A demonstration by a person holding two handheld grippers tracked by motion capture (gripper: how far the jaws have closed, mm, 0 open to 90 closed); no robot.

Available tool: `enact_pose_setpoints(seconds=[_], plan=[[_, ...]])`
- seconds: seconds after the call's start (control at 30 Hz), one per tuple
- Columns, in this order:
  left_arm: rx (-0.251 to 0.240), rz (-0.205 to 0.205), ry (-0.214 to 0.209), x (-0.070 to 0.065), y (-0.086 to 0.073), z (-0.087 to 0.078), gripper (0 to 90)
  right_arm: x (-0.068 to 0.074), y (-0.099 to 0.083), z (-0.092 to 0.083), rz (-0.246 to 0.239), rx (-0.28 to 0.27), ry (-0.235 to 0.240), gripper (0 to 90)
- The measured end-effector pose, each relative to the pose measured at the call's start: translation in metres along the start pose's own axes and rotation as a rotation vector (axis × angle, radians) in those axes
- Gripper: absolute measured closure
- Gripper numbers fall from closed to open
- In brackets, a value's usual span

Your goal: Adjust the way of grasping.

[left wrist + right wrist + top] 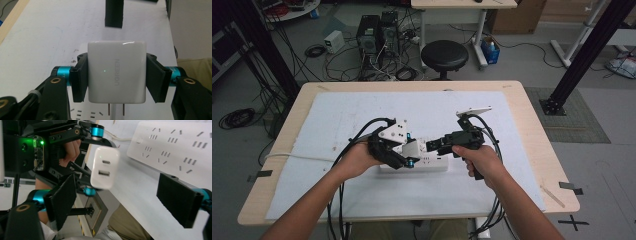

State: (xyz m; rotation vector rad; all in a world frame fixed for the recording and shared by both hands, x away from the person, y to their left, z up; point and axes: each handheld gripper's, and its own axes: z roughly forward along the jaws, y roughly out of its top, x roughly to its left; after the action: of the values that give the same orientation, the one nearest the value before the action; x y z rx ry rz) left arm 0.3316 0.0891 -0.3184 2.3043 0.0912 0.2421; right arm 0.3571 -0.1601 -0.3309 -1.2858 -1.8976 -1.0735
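Observation:
My left gripper [116, 81] is shut on a white UGREEN charger [116, 72]; its pads press the charger's two sides. The charger's two metal prongs [116, 110] point down at a white power strip [85, 115] and hang just above its sockets. In the high view the charger [411, 148] sits over the left part of the power strip [434, 162], in my left gripper [407, 154]. My right gripper [432, 146] comes in from the right and stands open. In the right gripper view the charger [104, 167], USB ports facing the camera, lies beyond my right gripper [120, 200], untouched by its pads.
The power strip [175, 147] lies on a white mat [362, 115] that covers a wooden table [532, 115]. Its white cord [297, 156] runs off the left edge. Black gripper cables hang off the front edge. A black stool [444, 55] stands behind the table.

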Motion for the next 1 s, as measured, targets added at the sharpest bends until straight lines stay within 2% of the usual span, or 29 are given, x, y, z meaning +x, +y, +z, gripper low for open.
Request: enact_pose_setpoints(seconds=[0.03,0.1,0.3,0.37,0.5,0.53,0.7,0.83,0.87,0.93,1.0], plan=[[0.0,0.007,-0.002,0.0,0.001,0.001,42.3,0.0,0.001,0.003,-0.002,-0.001,0.0,17.5],[-0.001,0.007,-0.004,-0.002,0.003,0.003,42.3,0.0,0.003,0.009,-0.008,0.009,0.016,25.8],[0.008,0.024,-0.011,-0.003,0.006,0.008,42.3,-0.001,0.004,0.017,-0.008,0.028,0.013,28.5],[0.006,0.028,-0.009,-0.004,0.007,0.009,42.3,-0.001,0.004,0.02,-0.006,0.034,0.01,33.8],[0.007,0.04,-0.008,-0.005,0.009,0.01,42.3,-0.002,0.004,0.025,-0.005,0.038,0.009,38.3],[0.009,0.042,-0.005,-0.006,0.009,0.01,42.3,-0.003,0.005,0.027,-0.007,0.034,0.016,42.2],[0.007,0.05,0.011,-0.007,0.01,0.01,42.3,-0.006,0.005,0.028,-0.002,0.034,0.04,49.7],[0.023,0.078,0.021,-0.008,0.01,0.011,42.3,-0.008,0.005,0.029,0.032,0.047,0.065,54.4],[0.027,0.081,0.026,-0.008,0.01,0.012,42.3,-0.009,0.005,0.029,0.048,0.053,0.075,58.8],[0.029,0.093,0.035,-0.009,0.01,0.013,42.3,-0.01,0.005,0.03,0.043,0.048,0.073,60.0],[0.033,0.102,0.044,-0.009,0.01,0.013,42.3,-0.011,0.005,0.03,0.057,0.049,0.073,61.5]])
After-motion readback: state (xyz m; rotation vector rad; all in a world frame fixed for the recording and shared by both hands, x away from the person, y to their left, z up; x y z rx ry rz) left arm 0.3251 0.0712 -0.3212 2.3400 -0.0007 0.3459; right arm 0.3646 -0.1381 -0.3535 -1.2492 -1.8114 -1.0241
